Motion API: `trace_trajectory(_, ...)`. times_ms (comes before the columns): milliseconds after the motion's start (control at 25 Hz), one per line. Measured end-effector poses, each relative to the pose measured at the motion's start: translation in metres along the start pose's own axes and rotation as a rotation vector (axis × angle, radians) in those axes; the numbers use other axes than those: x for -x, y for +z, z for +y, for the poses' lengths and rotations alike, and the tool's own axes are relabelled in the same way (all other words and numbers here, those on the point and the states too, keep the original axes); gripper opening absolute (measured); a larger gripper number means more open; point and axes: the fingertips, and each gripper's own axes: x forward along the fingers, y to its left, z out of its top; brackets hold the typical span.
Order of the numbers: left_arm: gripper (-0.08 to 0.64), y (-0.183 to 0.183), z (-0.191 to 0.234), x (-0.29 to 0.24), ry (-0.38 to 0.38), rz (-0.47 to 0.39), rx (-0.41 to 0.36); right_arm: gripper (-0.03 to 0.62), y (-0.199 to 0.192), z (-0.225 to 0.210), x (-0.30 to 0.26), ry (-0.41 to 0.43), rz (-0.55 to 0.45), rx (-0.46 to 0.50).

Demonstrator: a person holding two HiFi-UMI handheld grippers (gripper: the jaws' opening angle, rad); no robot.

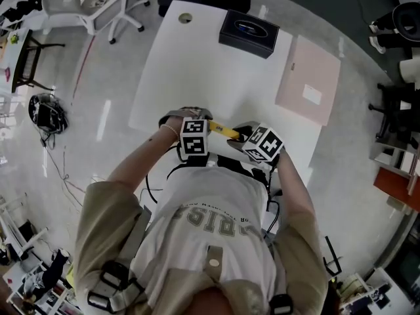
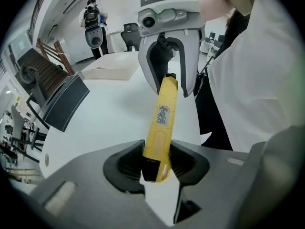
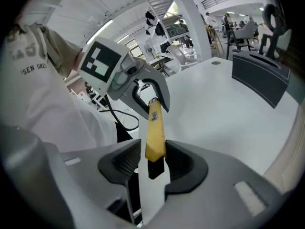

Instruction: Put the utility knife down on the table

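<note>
Table (image 1: 197,64) white | far side: black box (image 1: 249,33), pink board (image 1: 308,81) | near: utility knife (image 1: 224,130)

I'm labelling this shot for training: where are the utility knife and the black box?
utility knife (image 1: 224,130): head view, middle of the yellow handle.
black box (image 1: 249,33): head view, centre of its lid.
</note>
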Motion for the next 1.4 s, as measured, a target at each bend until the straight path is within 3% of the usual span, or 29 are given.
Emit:
trace_trajectory(80, 0.146, -0.002, -0.005, -0.003, -0.008, 0.006, 0.008, 0.13, -0.005, -0.001, -0.005, -0.037, 0.035, 0.047)
trace_trajectory(360, 0.146, -0.008, -0.014, -0.017, -0.021, 0.031, 0.039, 0.133, -0.018, -0.002, -0.019, -0.104, 0.097, 0.118)
trace_trajectory(840, 0.146, -0.014, -0.019, -0.04, -0.021, 0.089, 0.098, 0.14, -0.043, -0.019, -0.042, -0.257, 0.186, 0.326)
trace_trajectory(1400, 0.146, -0.017, -0.024, -0.051, -0.076, 0.177, 0.104, 0.14, -0.057, -0.024, -0.055, -0.219, 0.192, 0.309)
